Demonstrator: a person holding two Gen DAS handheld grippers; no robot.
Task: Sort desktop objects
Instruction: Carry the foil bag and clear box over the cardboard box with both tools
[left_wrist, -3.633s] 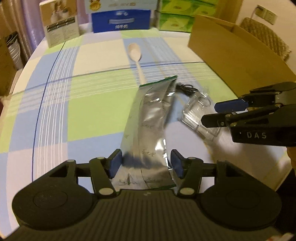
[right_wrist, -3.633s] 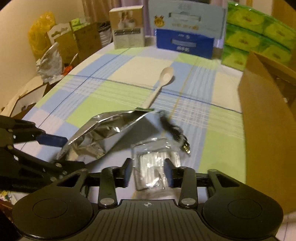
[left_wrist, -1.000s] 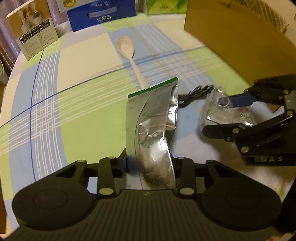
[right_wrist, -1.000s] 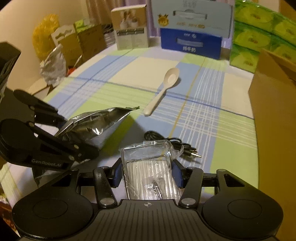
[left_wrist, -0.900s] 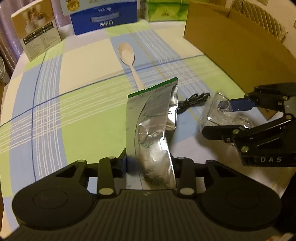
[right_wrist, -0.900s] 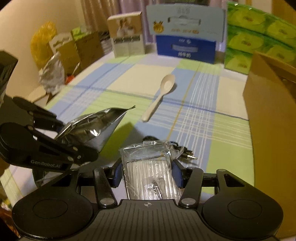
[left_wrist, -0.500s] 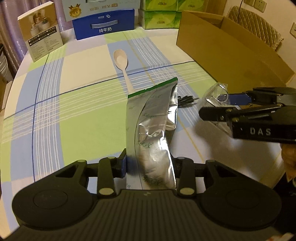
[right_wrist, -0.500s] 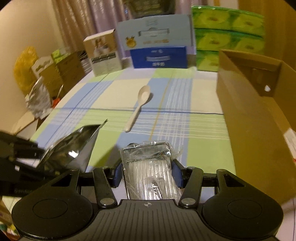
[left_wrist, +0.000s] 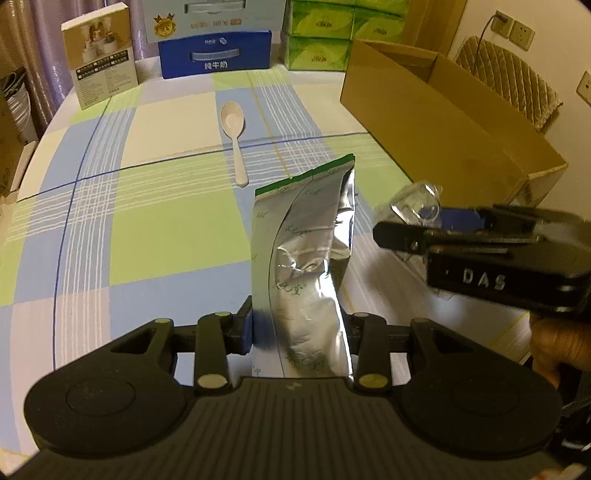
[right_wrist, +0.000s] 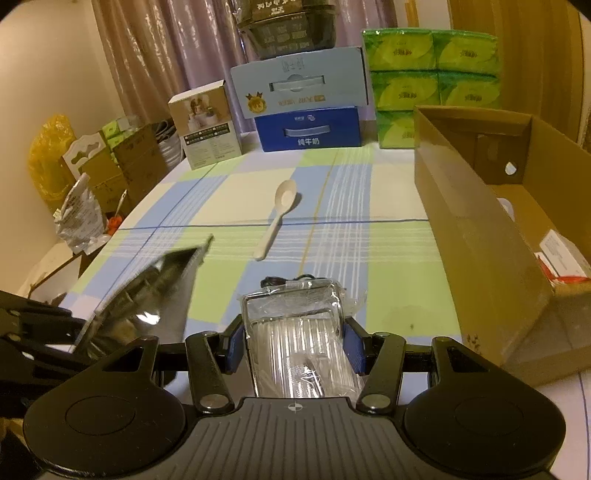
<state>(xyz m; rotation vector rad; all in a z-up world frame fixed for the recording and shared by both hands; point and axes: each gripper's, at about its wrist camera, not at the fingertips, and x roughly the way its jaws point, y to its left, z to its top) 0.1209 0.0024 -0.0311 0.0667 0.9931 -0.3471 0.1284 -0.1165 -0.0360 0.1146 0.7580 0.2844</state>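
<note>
The left gripper (left_wrist: 299, 328) was closed on the lower end of a silver foil pouch with a green top edge (left_wrist: 306, 243), which was held upright and clear of the table. The right gripper (right_wrist: 293, 349) was clamped on a clear plastic packet of thin white sticks (right_wrist: 295, 332), also lifted off the surface; in the left wrist view it appeared side-on, beside the pouch, with a hand (left_wrist: 561, 349) partly visible behind it.

Beyond the grippers, a checked blue, green and white tablecloth (right_wrist: 221, 192) was seen, with two items left on it — a cream plastic spoon (right_wrist: 279, 218) near the middle and a black cable (right_wrist: 284, 281), partly hidden behind the packet. To the right stood an open brown cardboard box (right_wrist: 480, 229), and some objects were already lying inside it, though these could not be identified.

The task was judged to be partly complete: two items were in transit, presumably toward the box, and at least the spoon and the cable remained to be sorted.
</note>
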